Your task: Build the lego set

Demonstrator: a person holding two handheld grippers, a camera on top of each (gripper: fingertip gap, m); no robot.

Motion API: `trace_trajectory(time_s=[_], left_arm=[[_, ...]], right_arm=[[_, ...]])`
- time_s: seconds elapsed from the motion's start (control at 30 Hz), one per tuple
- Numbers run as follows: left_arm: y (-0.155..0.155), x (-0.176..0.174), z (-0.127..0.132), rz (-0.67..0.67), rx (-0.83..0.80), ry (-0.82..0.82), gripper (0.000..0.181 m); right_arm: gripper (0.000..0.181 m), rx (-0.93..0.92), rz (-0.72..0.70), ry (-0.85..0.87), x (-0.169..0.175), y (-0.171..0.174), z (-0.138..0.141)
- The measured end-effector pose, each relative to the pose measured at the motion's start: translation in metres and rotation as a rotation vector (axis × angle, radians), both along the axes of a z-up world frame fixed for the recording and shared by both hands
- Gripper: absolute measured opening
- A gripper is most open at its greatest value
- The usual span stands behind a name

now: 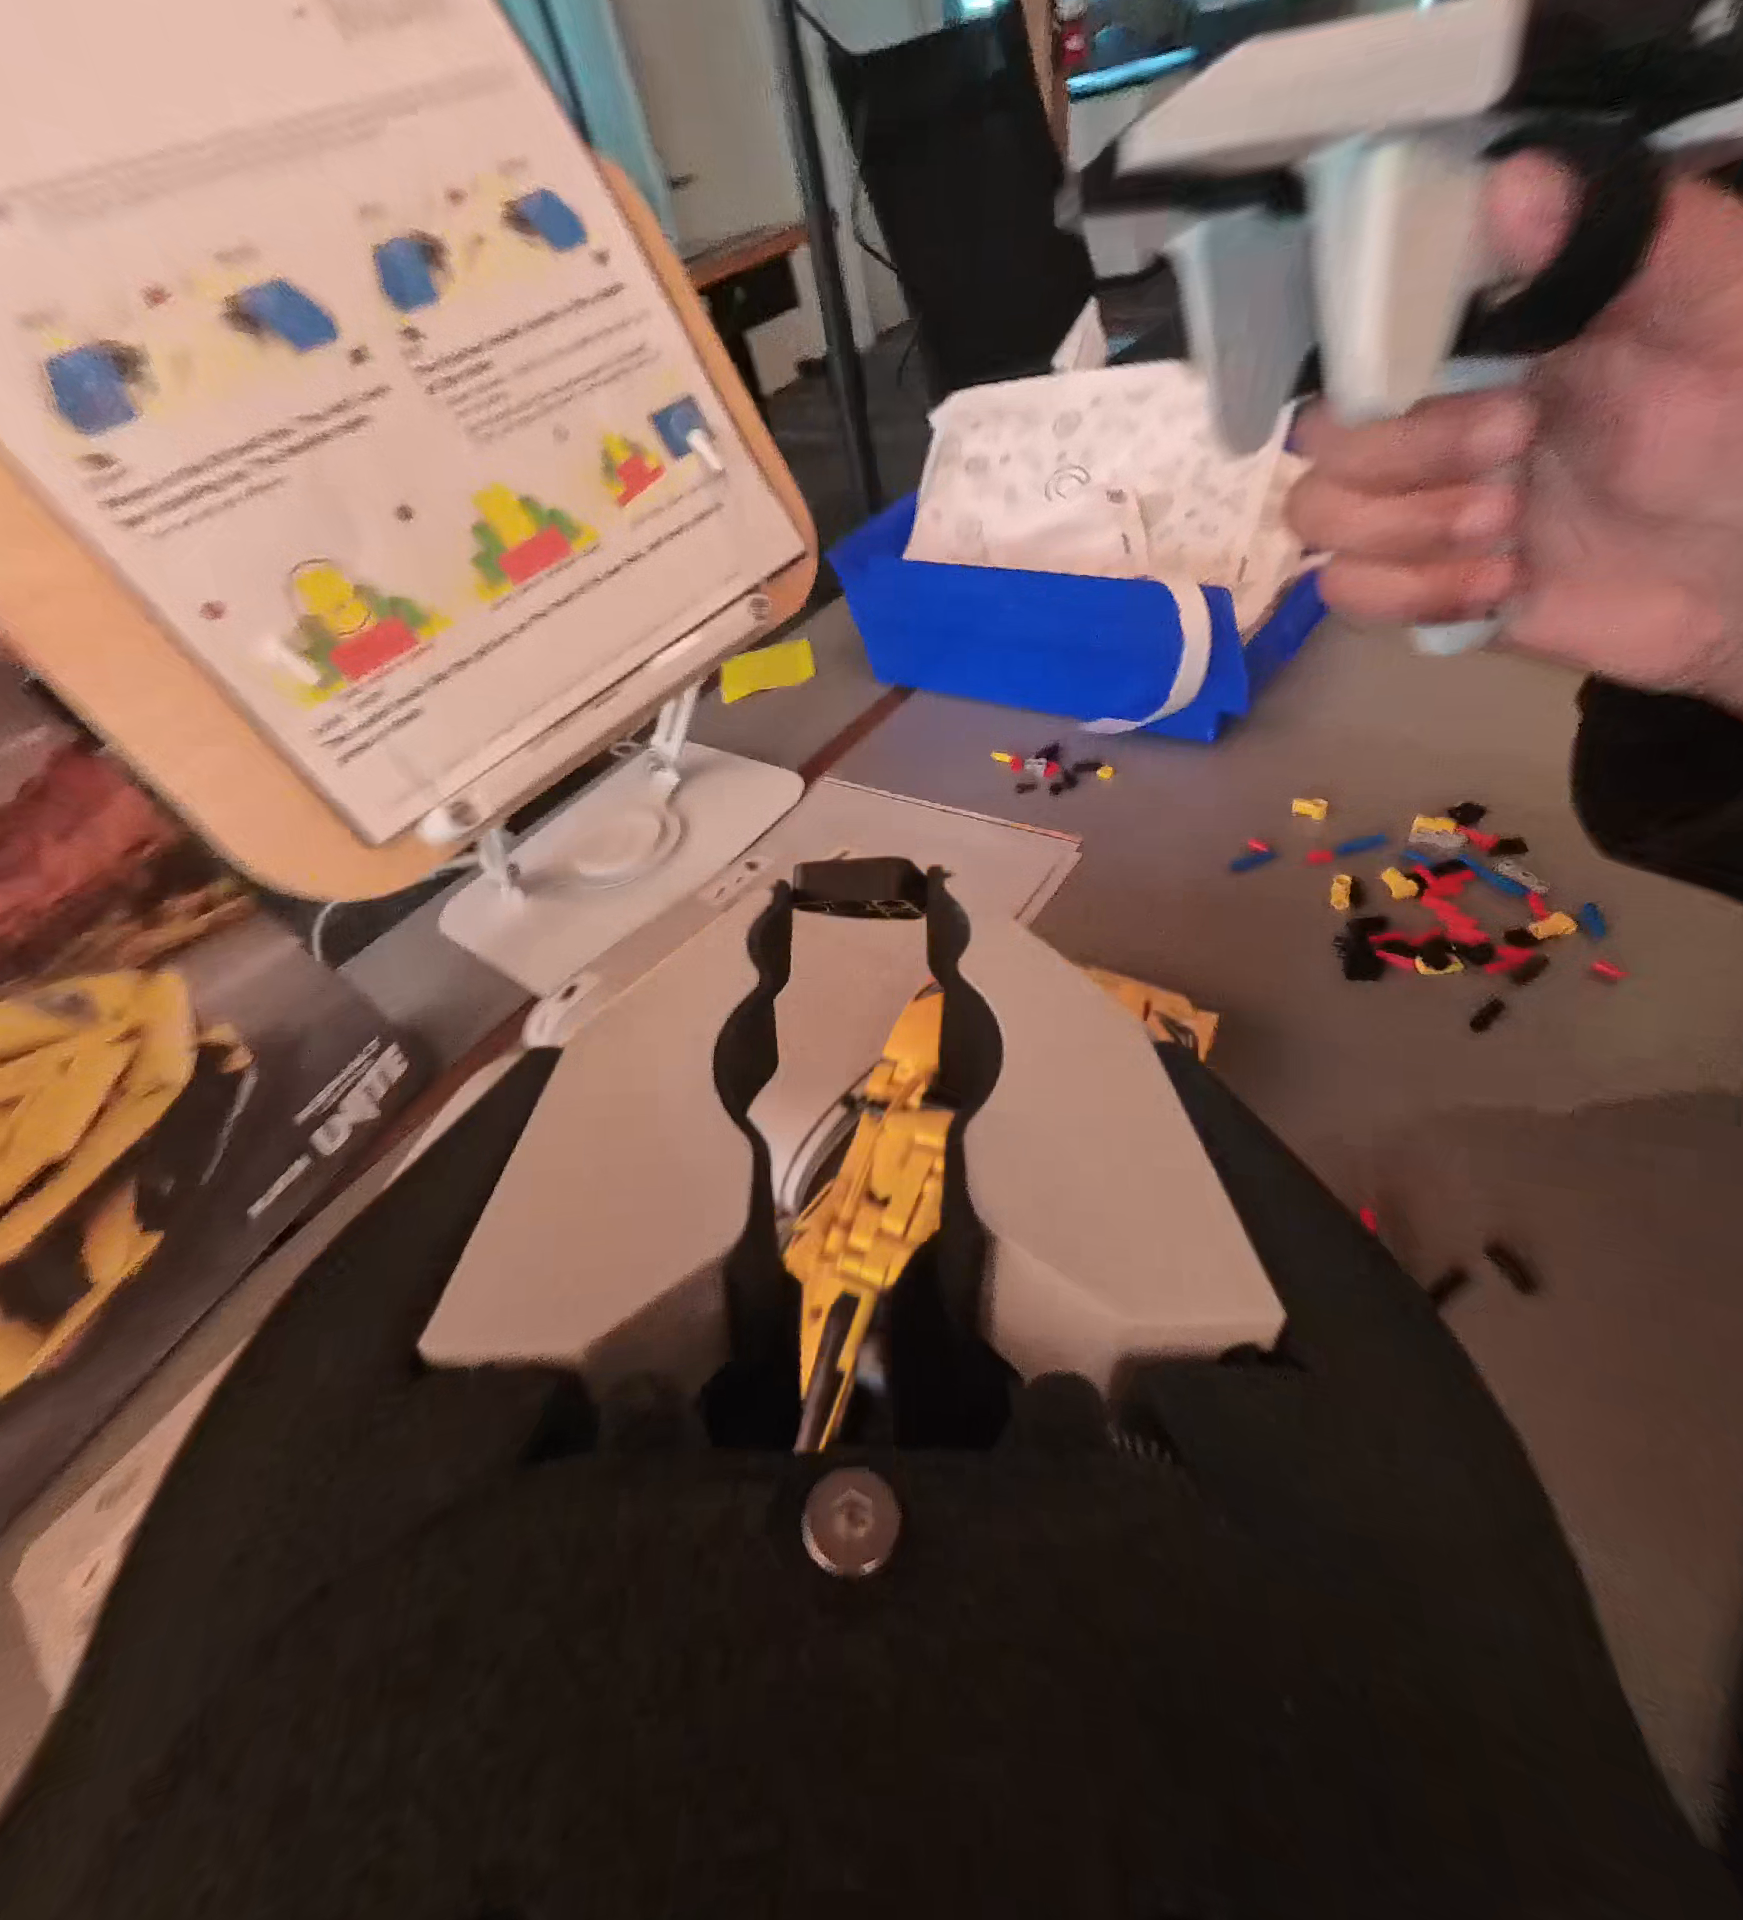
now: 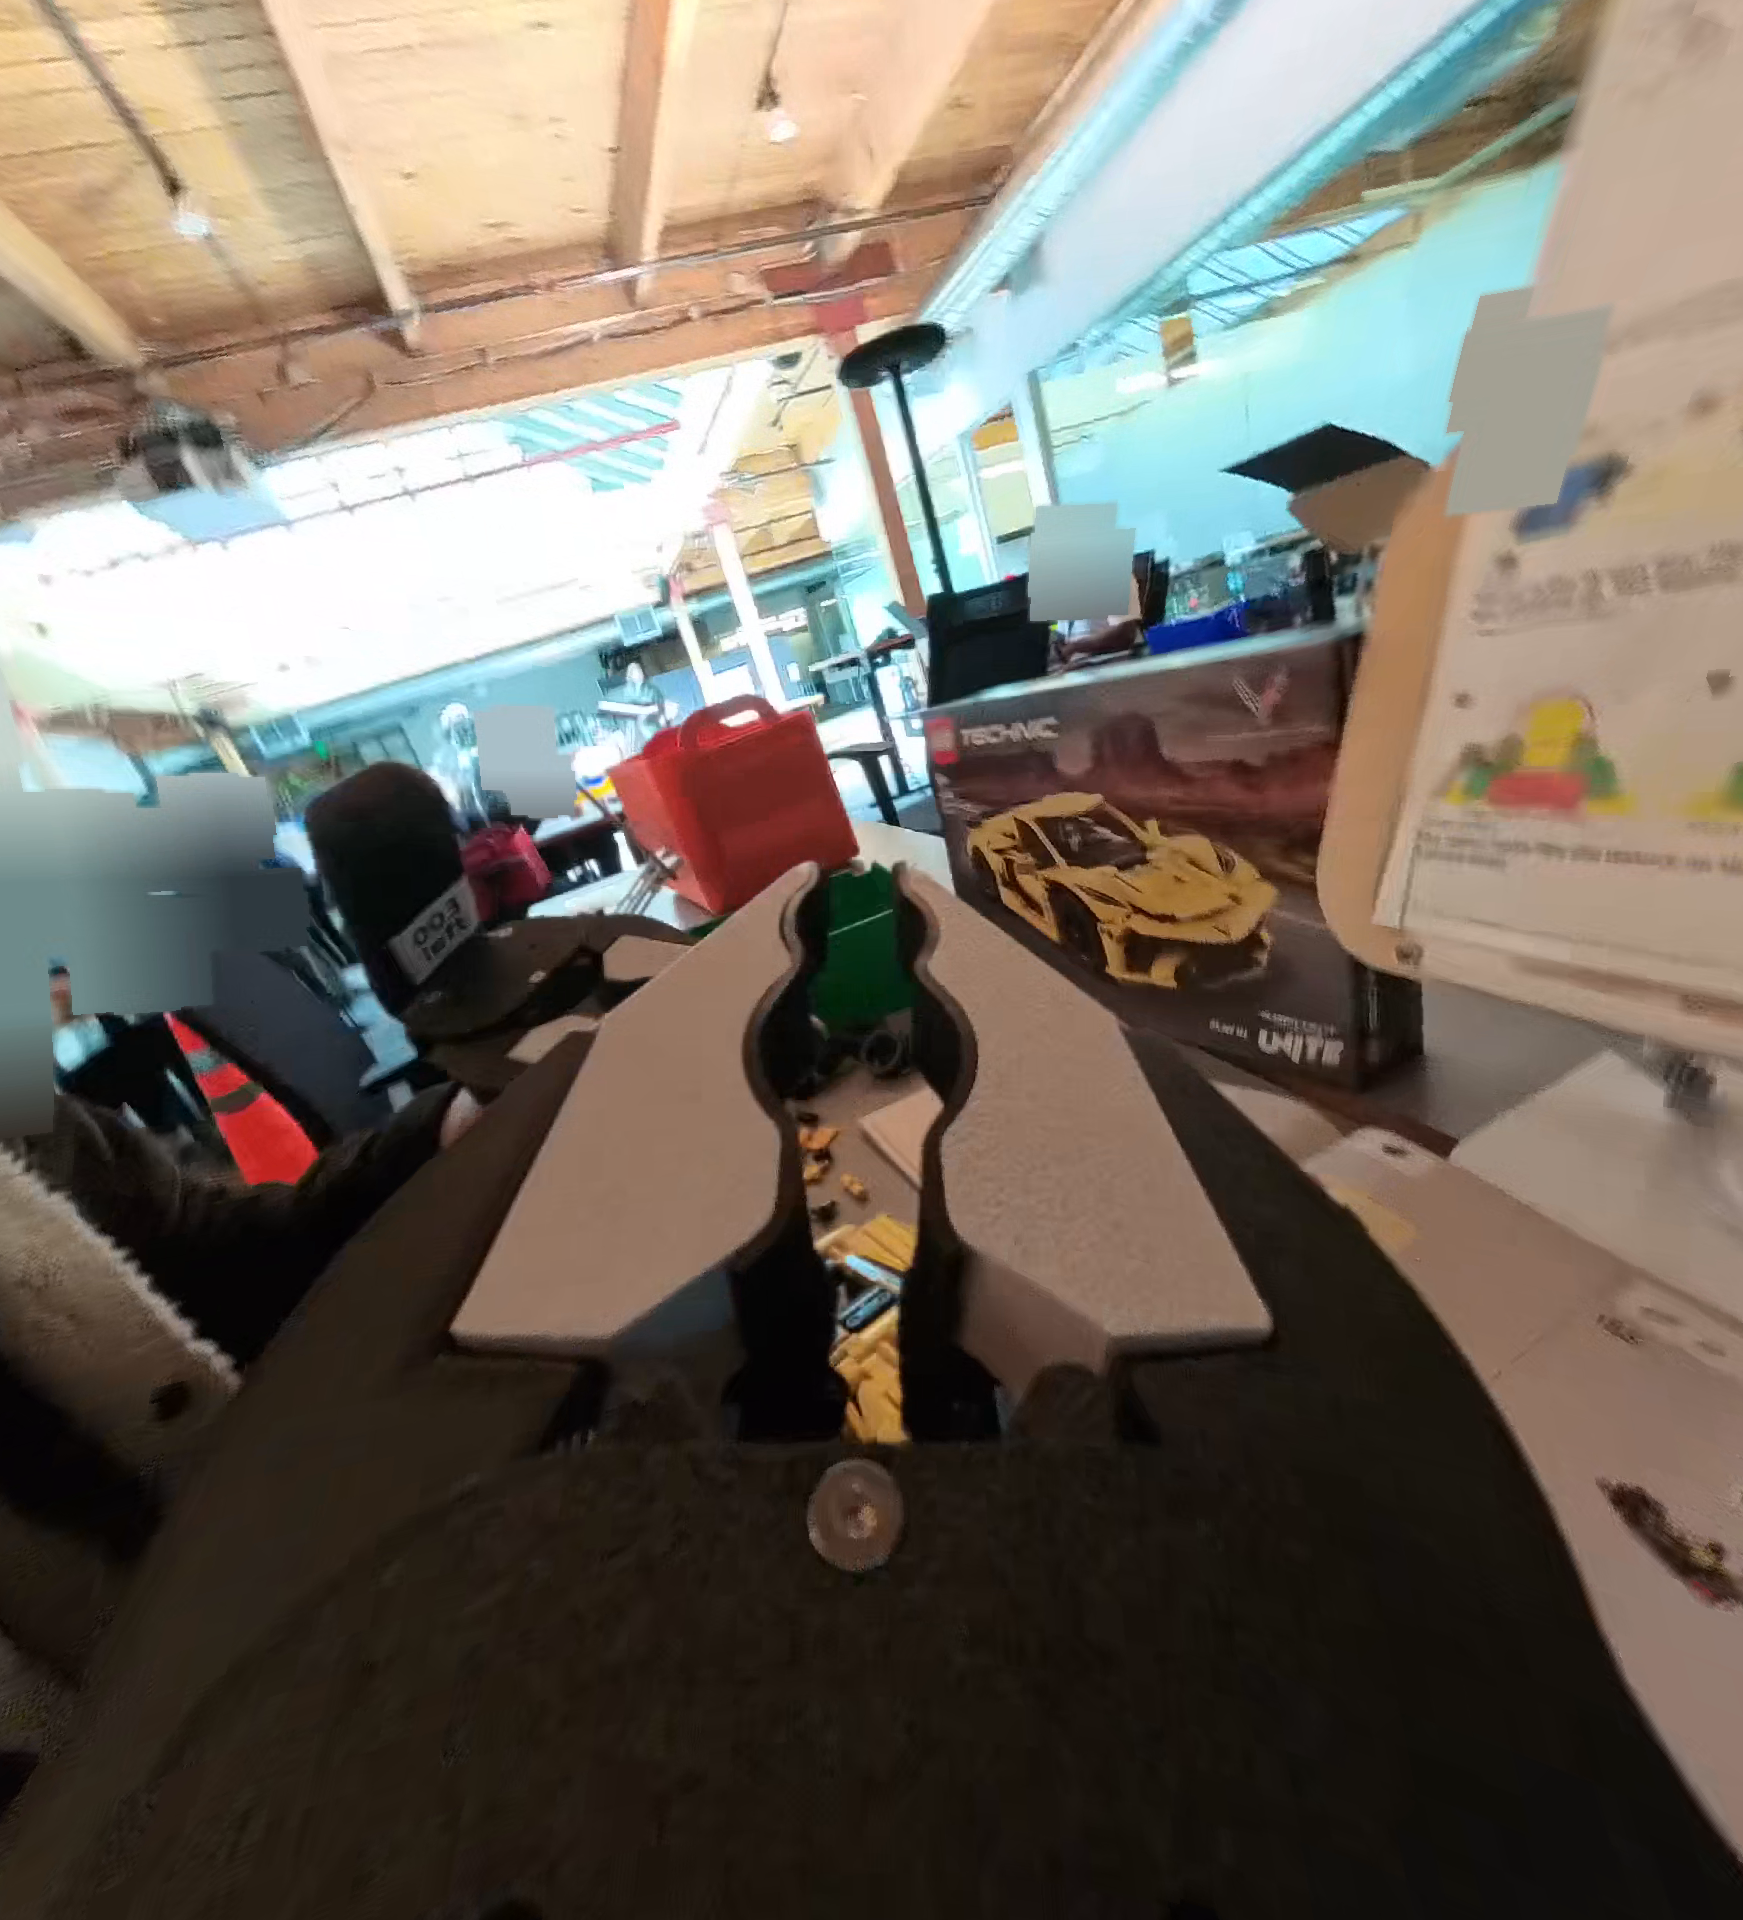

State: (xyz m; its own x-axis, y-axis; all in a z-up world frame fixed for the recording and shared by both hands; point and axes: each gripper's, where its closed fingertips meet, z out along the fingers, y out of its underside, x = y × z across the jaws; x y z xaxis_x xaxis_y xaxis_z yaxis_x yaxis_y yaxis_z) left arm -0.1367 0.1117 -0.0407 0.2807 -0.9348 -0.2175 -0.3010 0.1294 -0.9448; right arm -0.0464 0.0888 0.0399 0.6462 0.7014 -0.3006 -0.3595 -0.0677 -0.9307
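The left gripper (image 1: 859, 894) pinches a small black piece (image 1: 859, 889) between its fingertips, jaws narrowed onto it. Behind the tips, a yellow lego assembly (image 1: 882, 1174) shows in the gap between the fingers; whether it is gripped or lies below, I cannot tell. The right gripper (image 2: 854, 883), raised and tilted toward the room, has its jaws narrow with nothing between the tips. Loose yellow pieces (image 2: 872, 1371) lie beneath it on the table (image 1: 1469, 1091). Further out sit scattered small pieces (image 1: 1449, 904), a blue bin (image 1: 1033, 634), the instruction sheet (image 1: 327, 416) on its stand and the set's box (image 2: 1137, 862).
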Motion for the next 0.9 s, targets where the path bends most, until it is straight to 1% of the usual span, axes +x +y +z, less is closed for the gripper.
trace_trajectory(time_s=[0.07, 0.13, 0.17, 0.2, 0.23, 0.27, 0.33, 0.37, 0.47, 0.6, 0.7, 0.8, 0.9], left_arm=[[0.000, 0.024, -0.018, -0.009, -0.041, 0.020, 0.025], [-0.007, 0.040, -0.035, -0.029, -0.080, -0.034, 0.025], [-0.010, 0.045, -0.043, -0.031, -0.086, -0.068, 0.025], [-0.014, 0.049, -0.050, -0.044, -0.082, -0.090, 0.025], [-0.020, 0.051, -0.053, -0.070, -0.058, -0.094, 0.025], [-0.024, 0.050, -0.051, -0.084, -0.011, -0.103, 0.025], [-0.024, 0.044, -0.038, -0.072, 0.086, -0.175, 0.025], [-0.027, 0.042, -0.033, -0.090, 0.095, -0.211, 0.025], [-0.042, 0.038, -0.023, -0.211, 0.009, -0.292, 0.025], [-0.061, 0.033, -0.010, -0.372, -0.075, -0.390, 0.025], [-0.070, 0.030, -0.009, -0.459, -0.111, -0.400, 0.025], [-0.082, 0.032, -0.012, -0.537, -0.116, -0.368, 0.025], [-0.090, 0.031, -0.011, -0.570, -0.097, -0.371, 0.025]], right_arm=[[0.008, -0.083, 0.038, 0.168, 0.010, 0.009, -0.030], [0.008, -0.211, 0.095, 0.354, 0.016, 0.012, -0.065], [0.008, -0.260, 0.131, 0.412, 0.015, 0.014, -0.078], [0.011, -0.320, 0.182, 0.429, 0.010, 0.015, -0.090], [0.015, -0.392, 0.242, 0.411, 0.002, 0.015, -0.103], [0.016, -0.442, 0.306, 0.383, -0.007, 0.011, -0.110], [0.010, -0.426, 0.397, 0.407, -0.016, 0.003, -0.101], [0.009, -0.404, 0.425, 0.421, -0.020, 0.000, -0.096], [0.013, -0.429, 0.497, 0.380, -0.036, -0.008, -0.101], [0.014, -0.449, 0.642, 0.388, -0.055, -0.023, -0.098], [0.015, -0.480, 0.763, 0.399, -0.064, -0.038, -0.097], [0.013, -0.521, 0.883, 0.444, -0.071, -0.050, -0.092], [0.010, -0.559, 0.958, 0.460, -0.075, -0.058, -0.091]])
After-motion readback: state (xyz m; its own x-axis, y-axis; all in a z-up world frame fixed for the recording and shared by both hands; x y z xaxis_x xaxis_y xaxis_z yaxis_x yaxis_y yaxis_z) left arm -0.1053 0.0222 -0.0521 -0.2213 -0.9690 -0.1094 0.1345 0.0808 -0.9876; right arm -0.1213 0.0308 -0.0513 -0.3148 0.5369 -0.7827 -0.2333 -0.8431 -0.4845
